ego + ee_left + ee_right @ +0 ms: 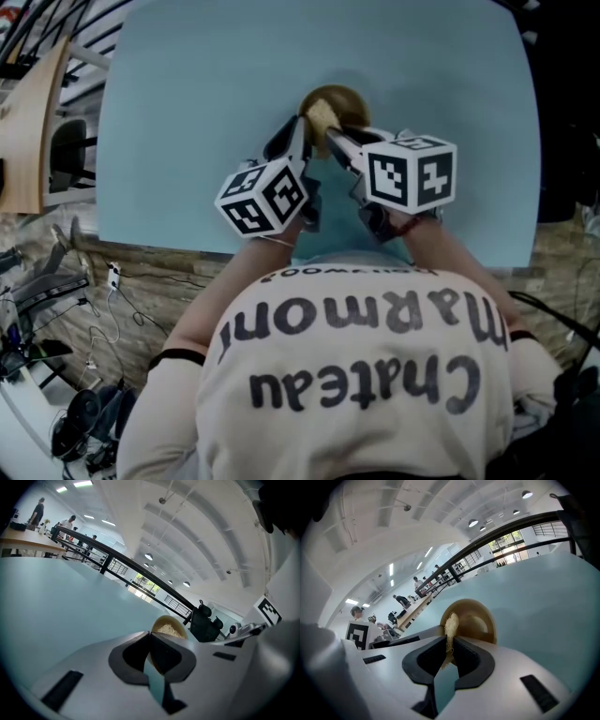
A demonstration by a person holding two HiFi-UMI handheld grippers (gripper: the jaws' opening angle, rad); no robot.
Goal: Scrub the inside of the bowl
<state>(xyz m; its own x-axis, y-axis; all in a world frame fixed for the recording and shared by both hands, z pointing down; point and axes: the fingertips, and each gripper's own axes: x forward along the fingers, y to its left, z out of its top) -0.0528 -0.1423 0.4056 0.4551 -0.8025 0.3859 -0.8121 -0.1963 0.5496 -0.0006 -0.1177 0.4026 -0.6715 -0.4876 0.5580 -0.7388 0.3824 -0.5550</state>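
A tan bowl [345,101] stands on the pale blue table [187,112], tipped up on edge toward me. My left gripper [301,134] is shut on the bowl's near rim; in the left gripper view the jaws [151,638] pinch the rim of the bowl [174,622]. My right gripper [331,138] is shut on a straw-coloured fibrous scrubber [321,114]. In the right gripper view the scrubber [451,624] sticks out of the right gripper [451,645] and lies against the inside of the bowl [480,620]. The scrubber [169,630] also shows inside the bowl in the left gripper view.
A wooden desk [28,131] stands left of the table. Cables and gear [56,375] lie on the floor at lower left. Black chairs [206,620] stand beyond the table's far edge. People stand far off at long benches [412,604].
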